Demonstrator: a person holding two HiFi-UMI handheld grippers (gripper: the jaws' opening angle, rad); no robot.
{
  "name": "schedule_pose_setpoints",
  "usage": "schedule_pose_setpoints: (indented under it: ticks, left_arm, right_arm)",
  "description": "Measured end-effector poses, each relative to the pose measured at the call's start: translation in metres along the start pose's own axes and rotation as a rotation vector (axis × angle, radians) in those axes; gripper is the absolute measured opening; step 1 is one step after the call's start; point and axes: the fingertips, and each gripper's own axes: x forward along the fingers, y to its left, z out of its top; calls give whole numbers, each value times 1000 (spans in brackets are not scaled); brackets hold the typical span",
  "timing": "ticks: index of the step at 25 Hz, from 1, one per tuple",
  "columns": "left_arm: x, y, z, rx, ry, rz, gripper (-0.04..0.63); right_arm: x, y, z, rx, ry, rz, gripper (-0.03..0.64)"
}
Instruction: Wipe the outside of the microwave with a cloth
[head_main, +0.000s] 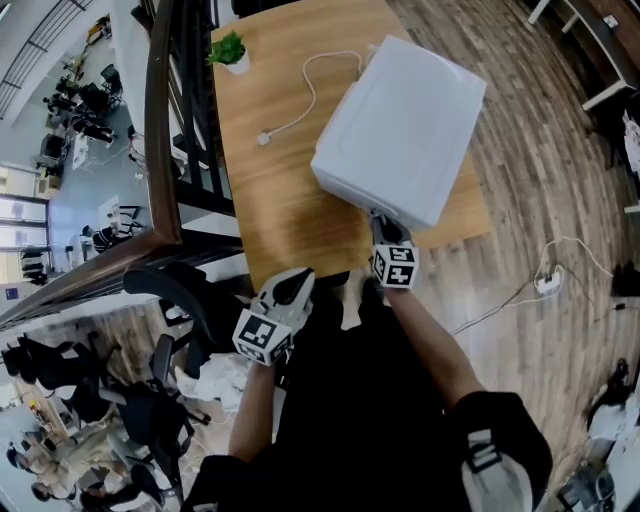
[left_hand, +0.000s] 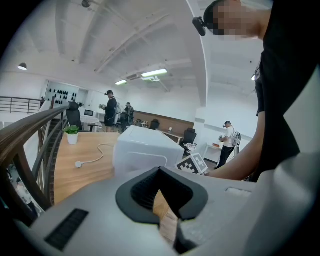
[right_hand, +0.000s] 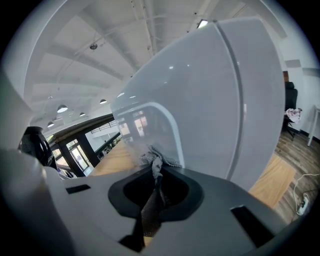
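**At the bench's near edge, cloth meets microwave**

Right of centre in the head view, the white microwave (head_main: 400, 125) sits askew on the wooden bench (head_main: 280, 190), one corner close to the bench's right edge. The right gripper (head_main: 385, 225) points up at its near face. In the right gripper view the jaws are clamped on a grey cloth (right_hand: 152, 161). A small bunch of it sticks out past the tips and touches the glossy white panel, beside a raised curved outline.

Lower left of centre in the head view, the left gripper (head_main: 298, 282) hangs off the bench's near edge, well apart from the microwave. Its own view shows the jaws drawn together with nothing between them.

The wipe looks barely begun, with only a small tuft of cloth in contact. To do it well, the cloth rather than the hard jaw tips should carry the pressure. Tilting the gripper would let the tuft lie flatter against the panel. Long overlapping passes across the face would cover it best, followed by the top and the sides.

The microwave stands near the edge, so a sideways push could make it slide. The idle left gripper could brace the far side. A white cable (head_main: 310, 85) trails across the bench at upper left, clear of the stroke, and a small potted plant (head_main: 230, 50) stands beyond it.
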Motion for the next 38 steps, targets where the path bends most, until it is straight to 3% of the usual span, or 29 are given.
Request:
schedule_pose_setpoints:
  ticks: [38]
  left_arm:
    - [-36, 53, -9, -60, 31, 0, 0]
  right_arm:
    - [100, 108, 25, 16, 23, 74, 25]
